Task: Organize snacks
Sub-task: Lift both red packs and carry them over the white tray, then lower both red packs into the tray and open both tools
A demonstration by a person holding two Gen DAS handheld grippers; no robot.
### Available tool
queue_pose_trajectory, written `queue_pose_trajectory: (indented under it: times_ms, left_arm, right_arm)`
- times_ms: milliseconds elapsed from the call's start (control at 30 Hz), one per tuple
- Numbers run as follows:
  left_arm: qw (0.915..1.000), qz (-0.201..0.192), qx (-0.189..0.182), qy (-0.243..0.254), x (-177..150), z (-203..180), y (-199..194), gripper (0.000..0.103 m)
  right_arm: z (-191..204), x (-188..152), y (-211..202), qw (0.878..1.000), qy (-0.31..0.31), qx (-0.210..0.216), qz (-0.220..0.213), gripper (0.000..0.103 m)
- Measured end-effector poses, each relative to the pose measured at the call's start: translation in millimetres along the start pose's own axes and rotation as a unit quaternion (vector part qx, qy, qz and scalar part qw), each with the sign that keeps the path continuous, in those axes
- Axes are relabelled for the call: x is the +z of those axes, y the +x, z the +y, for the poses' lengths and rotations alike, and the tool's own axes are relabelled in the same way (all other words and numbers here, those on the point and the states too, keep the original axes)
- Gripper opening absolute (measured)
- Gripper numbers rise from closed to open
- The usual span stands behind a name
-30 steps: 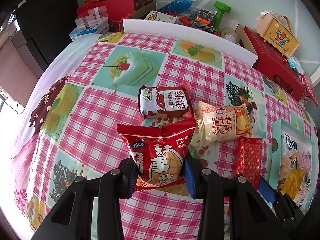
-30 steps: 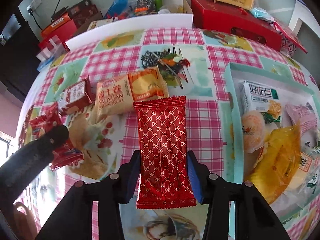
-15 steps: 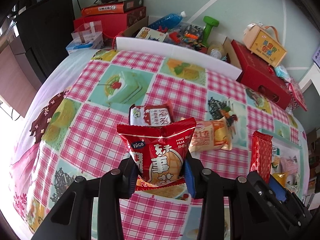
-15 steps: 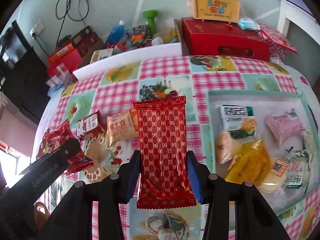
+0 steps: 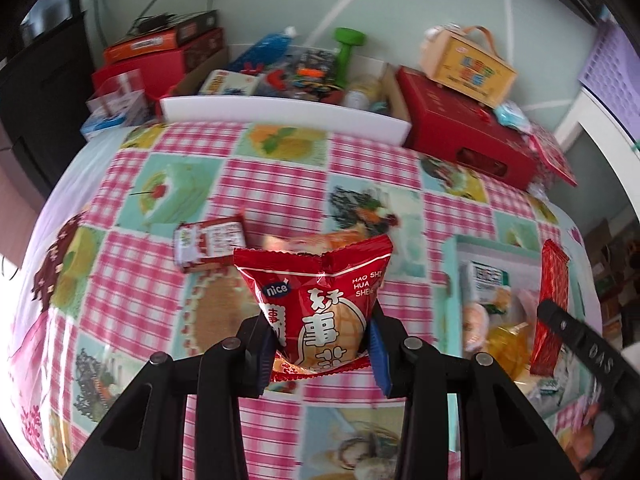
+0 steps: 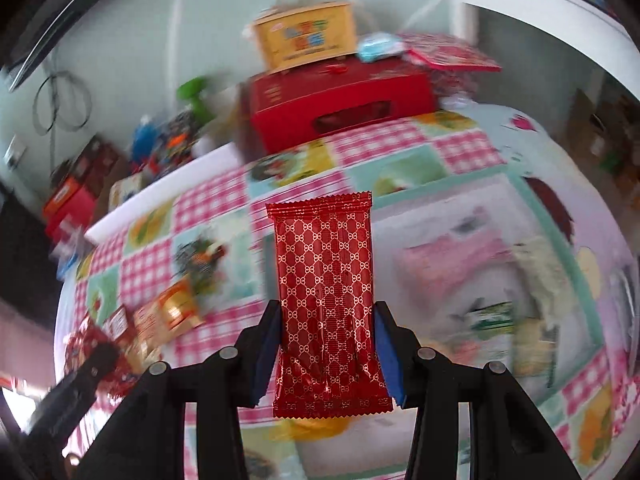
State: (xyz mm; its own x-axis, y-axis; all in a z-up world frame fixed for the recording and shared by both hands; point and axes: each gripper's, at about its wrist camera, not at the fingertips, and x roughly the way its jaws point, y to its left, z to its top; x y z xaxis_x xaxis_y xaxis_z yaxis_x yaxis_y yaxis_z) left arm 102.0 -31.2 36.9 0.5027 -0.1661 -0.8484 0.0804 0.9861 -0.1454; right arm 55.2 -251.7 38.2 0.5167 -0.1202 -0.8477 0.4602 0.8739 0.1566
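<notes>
My left gripper [image 5: 322, 346] is shut on a red peanut snack bag [image 5: 316, 300], held above the checked tablecloth. My right gripper [image 6: 328, 354] is shut on a long red patterned wafer packet [image 6: 326, 288], which hangs over the teal tray [image 6: 540, 200]; the same packet [image 5: 552, 300] shows at the right of the left wrist view, above the tray [image 5: 452, 248]. Several wrapped snacks lie in that tray. On the cloth remain a small red-and-white packet [image 5: 210, 240] and an orange roll packet [image 5: 316, 242], half hidden behind the bag.
A white board [image 5: 280, 110] lines the table's far edge. Behind it sit a red box [image 5: 460, 128], a yellow carry box [image 5: 468, 64], a green dumbbell [image 5: 346, 54] and stacked cartons [image 5: 160, 48]. The right wrist view is motion-blurred.
Both grippers rose and swung right with their packets. The red wafer packet went from over the cloth to above the tray; the two packets on the cloth fell behind to the left.
</notes>
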Motion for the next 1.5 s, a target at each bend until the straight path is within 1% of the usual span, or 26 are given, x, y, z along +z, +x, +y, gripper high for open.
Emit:
queue_pose_trajectory:
  times_ms: [233, 333, 467, 600, 833, 1033, 1233, 1300, 1367, 1433, 1467, 1500]
  left_arm:
    - [0.9974, 0.018, -0.062, 0.031, -5, -43, 6, 0.041]
    - [0.9954, 0.021, -0.078, 0.052, -2, -64, 8, 0.041]
    - [0.993, 0.025, -0.087, 0.076, 2, -90, 14, 0.041]
    - [0.9908, 0.033, -0.094, 0.091, 9, -112, 23, 0.041]
    - [0.9854, 0.046, -0.107, 0.123, 19, -156, 38, 0.041]
    - [0.9813, 0.047, -0.101, 0.157, 20, -190, 46, 0.041]
    - [0.9793, 0.058, -0.11, 0.159, 23, -207, 53, 0.041]
    - [0.9794, 0.061, -0.113, 0.155, 24, -209, 54, 0.045]
    - [0.9799, 0.066, -0.122, 0.143, 24, -207, 54, 0.063]
    - [0.9805, 0.069, -0.129, 0.132, 25, -202, 52, 0.065]
    - [0.9808, 0.07, -0.13, 0.128, 26, -200, 51, 0.065]
    - [0.9815, 0.069, -0.129, 0.123, 26, -197, 50, 0.066]
  right_arm:
    - [-58, 10, 3, 0.997, 0.057, -0.045, 0.001, 0.048]
    - [-74, 13, 6, 0.996, 0.071, -0.06, 0.003, 0.048]
    - [-83, 14, 11, 0.995, 0.081, -0.057, 0.009, 0.048]
    - [-83, 18, 16, 0.995, 0.077, -0.062, 0.009, 0.048]
    - [-91, 20, 26, 0.994, 0.089, -0.064, 0.017, 0.048]
    - [-100, 21, 28, 0.993, 0.101, -0.059, 0.019, 0.048]
    - [-104, 22, 29, 0.993, 0.104, -0.058, 0.02, 0.048]
    - [-104, 22, 29, 0.993, 0.104, -0.058, 0.021, 0.049]
    - [-105, 23, 29, 0.992, 0.108, -0.059, 0.022, 0.049]
    - [-105, 22, 28, 0.992, 0.108, -0.061, 0.022, 0.05]
    - [-104, 21, 28, 0.992, 0.107, -0.06, 0.023, 0.054]
    - [-103, 21, 27, 0.992, 0.106, -0.061, 0.023, 0.06]
